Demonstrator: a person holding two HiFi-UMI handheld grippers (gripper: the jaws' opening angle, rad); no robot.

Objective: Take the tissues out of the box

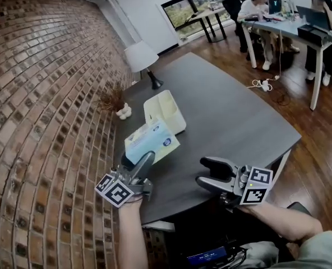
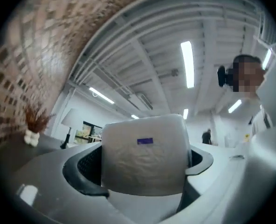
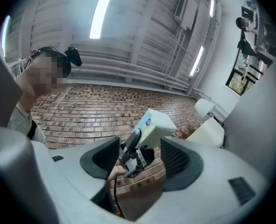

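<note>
The left gripper (image 1: 142, 162) clamps the tissue pack (image 1: 151, 140) in its fingers near the cream box (image 1: 166, 111); the right gripper (image 1: 206, 174) fingers stand apart, empty.

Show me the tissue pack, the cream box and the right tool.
tissue pack (image 1: 150, 140), head view, middle of its blue-and-white top face.
cream box (image 1: 171, 119), head view, its near side wall.
right tool (image 1: 202, 171), head view, midway between its two open fingertips.

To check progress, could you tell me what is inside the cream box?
The cream box hides its inside. The tissue pack is outside it, held by the left tool.
</note>
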